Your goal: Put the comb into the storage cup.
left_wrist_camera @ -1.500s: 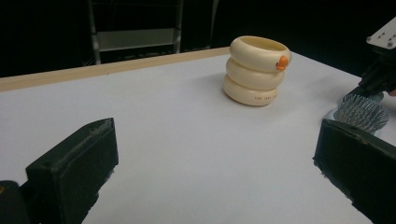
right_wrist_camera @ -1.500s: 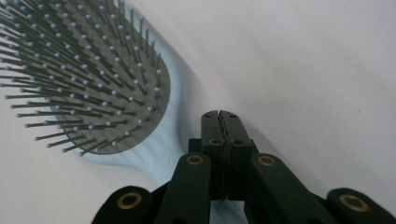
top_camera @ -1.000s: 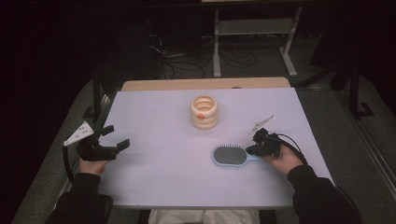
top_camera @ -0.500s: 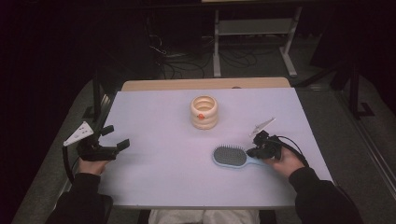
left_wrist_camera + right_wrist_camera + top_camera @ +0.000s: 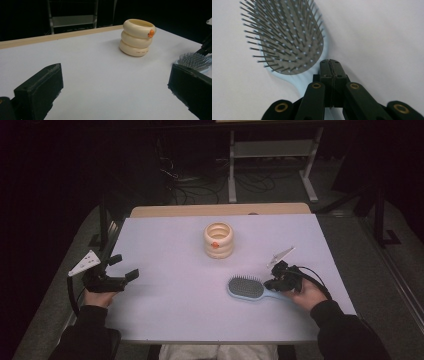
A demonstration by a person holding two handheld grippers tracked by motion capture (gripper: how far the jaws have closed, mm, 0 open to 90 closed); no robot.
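Observation:
A light blue hairbrush [image 5: 246, 287] lies bristles-up on the white table [image 5: 170, 245], right of centre. My right gripper [image 5: 271, 284] sits over its handle. In the right gripper view its jaws [image 5: 331, 65] are pressed together above the handle, and the brush head [image 5: 287, 37] lies just beyond them. A cream holder of stacked rings with an orange beak [image 5: 218, 240] stands upright farther back at the centre. My left gripper [image 5: 125, 267] rests at the table's left edge, open and holding nothing. In its own view the left gripper [image 5: 115, 75] looks at the holder [image 5: 137, 37] and the brush [image 5: 193, 60].
A wooden strip [image 5: 220, 210] runs along the table's far edge. Beyond it, a metal frame [image 5: 270, 150] and cables lie on the dark floor. Bare tabletop spreads between the two grippers and in front of the holder.

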